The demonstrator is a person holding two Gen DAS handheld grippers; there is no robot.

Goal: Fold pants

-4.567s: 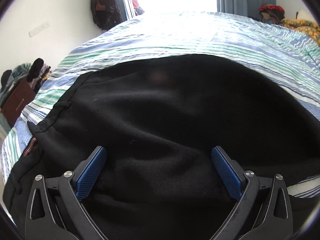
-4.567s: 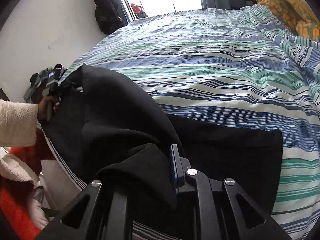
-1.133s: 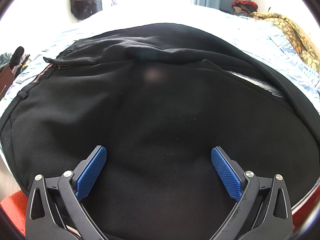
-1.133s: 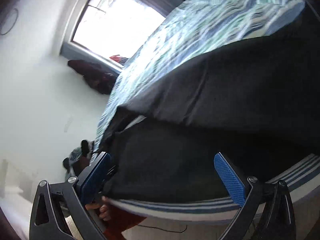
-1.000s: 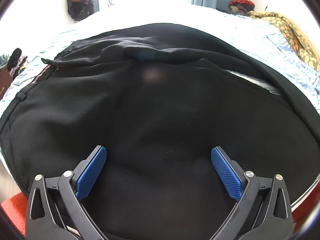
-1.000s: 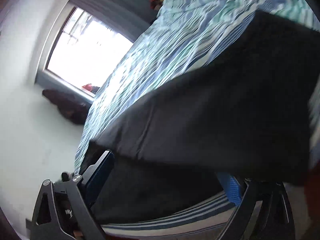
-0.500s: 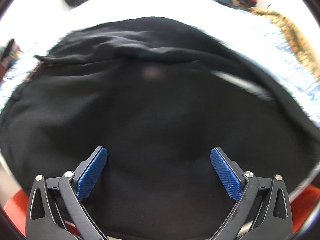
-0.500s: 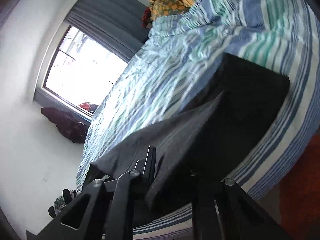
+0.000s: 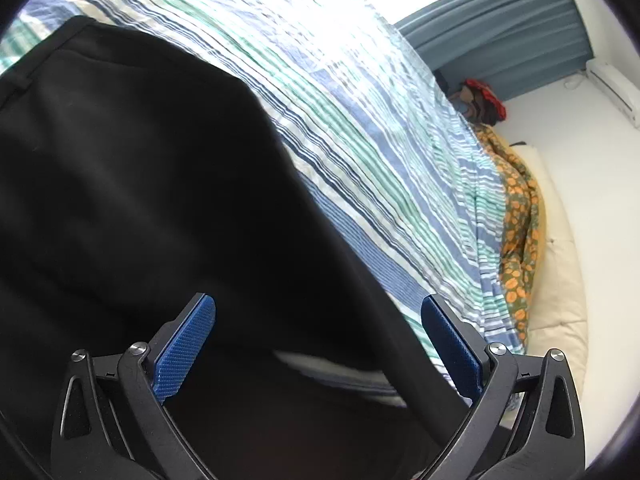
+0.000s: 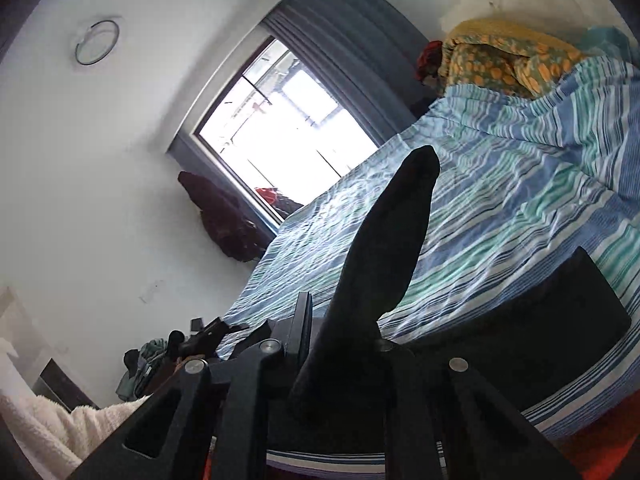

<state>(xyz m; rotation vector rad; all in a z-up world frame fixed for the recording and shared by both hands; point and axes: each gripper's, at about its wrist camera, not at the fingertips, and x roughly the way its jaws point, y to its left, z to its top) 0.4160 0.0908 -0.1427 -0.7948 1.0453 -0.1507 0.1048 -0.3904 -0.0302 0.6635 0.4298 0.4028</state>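
Black pants point(image 9: 140, 200) lie on the striped bed cover point(image 9: 380, 160) and fill the left and middle of the left wrist view. My left gripper point(image 9: 318, 344) hovers over them, open, its blue pads point(image 9: 184, 344) wide apart and pressing on nothing. In the right wrist view my right gripper point(image 10: 344, 336) is shut on a fold of the pants. A black flap point(image 10: 392, 240) of that fold sticks up past the jaws. The remaining pants point(image 10: 560, 320) lie flat near the bed's edge at the right.
An orange patterned blanket point(image 9: 520, 220) and a white pillow point(image 9: 560, 280) lie at the bed's far side. The window point(image 10: 280, 120) and a grey curtain point(image 10: 352, 40) are behind the bed. Clothes are piled by the wall point(image 10: 228, 220). A white fleecy sleeve point(image 10: 44, 428) is at the lower left.
My right gripper went from open around the pants' edge to shut on the fabric and lifted it. My left gripper stayed open and swung and rolled towards the striped cover and pillows.
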